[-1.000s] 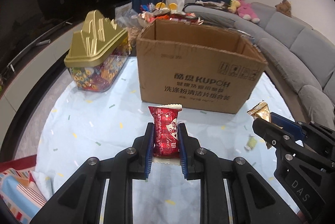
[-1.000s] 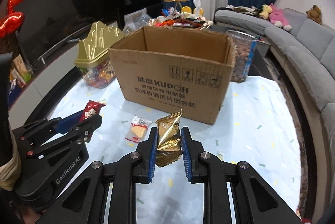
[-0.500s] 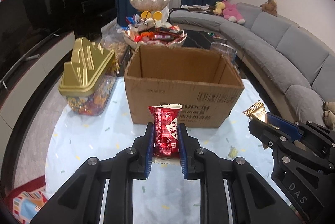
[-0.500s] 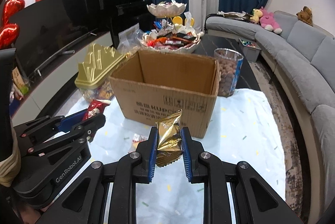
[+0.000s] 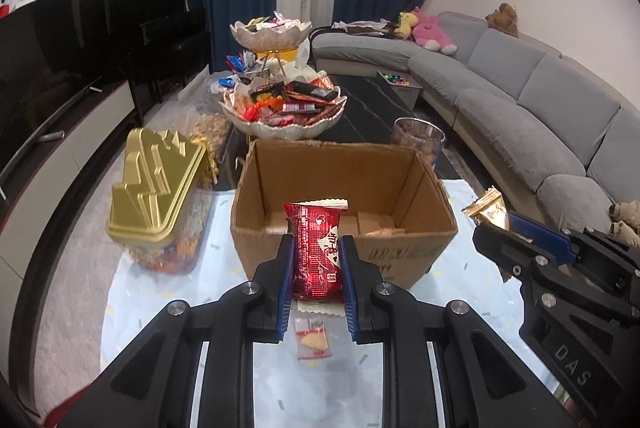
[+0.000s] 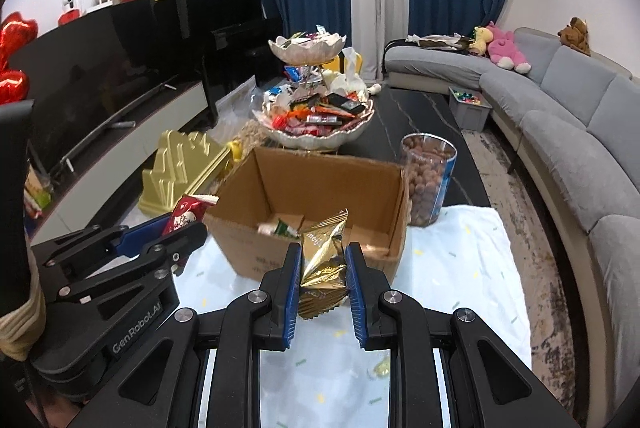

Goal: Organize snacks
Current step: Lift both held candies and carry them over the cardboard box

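An open cardboard box [image 5: 424, 188] stands on the pale tablecloth, also in the right wrist view [image 6: 384, 196], with a few snack packets on its floor. My left gripper [image 5: 316, 260] is shut on a red snack packet [image 5: 318, 252], held upright above the table just before the box's near wall. My right gripper [image 6: 322, 268] is shut on a gold snack packet [image 6: 322, 260], raised near the box's front rim. Each gripper shows in the other's view, the right one [image 5: 496, 240] to the right and the left one [image 6: 188, 232] to the left.
A small clear packet [image 5: 312, 336] lies on the cloth below my left gripper. A gold-lidded candy container [image 5: 160, 188] stands left of the box. A tiered bowl of snacks [image 5: 284, 104] and a clear jar of brown balls [image 6: 428, 176] stand behind. A grey sofa [image 6: 560, 132] runs along the right.
Both grippers have risen with their packets, so I now look down into the open box. The box and other objects have not moved.
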Demonstrator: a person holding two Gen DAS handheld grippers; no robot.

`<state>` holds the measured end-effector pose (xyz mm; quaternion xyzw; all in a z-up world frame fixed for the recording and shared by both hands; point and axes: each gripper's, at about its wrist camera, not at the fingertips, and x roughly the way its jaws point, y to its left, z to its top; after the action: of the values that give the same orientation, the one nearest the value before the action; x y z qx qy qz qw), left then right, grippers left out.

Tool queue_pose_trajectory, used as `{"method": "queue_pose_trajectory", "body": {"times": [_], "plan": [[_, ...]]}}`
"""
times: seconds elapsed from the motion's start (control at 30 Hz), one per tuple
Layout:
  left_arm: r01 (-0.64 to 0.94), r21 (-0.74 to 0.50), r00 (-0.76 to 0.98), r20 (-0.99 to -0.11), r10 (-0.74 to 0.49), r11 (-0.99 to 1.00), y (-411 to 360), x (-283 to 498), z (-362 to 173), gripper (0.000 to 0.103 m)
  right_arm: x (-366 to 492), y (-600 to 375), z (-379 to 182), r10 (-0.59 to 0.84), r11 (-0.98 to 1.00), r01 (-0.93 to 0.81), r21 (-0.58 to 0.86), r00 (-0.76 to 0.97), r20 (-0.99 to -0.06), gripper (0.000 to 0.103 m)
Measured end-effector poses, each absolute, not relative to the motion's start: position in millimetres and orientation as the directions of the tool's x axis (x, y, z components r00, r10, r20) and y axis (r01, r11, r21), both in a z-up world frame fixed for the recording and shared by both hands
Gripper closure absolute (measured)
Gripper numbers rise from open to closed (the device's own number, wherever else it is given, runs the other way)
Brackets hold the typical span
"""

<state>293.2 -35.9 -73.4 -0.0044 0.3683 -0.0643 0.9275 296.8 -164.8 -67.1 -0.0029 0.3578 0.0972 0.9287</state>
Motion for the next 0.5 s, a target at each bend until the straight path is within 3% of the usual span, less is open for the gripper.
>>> {"method": "queue_pose_trajectory", "body": {"times": [0.5], "plan": [[0.117,-0.074,0.711,-0.690,-0.135,0.990,-30,349,-64,0.081,353,-158,-51,0.171,0.982,-0.183,0.049,0.740,-0.651,0.080]]}}
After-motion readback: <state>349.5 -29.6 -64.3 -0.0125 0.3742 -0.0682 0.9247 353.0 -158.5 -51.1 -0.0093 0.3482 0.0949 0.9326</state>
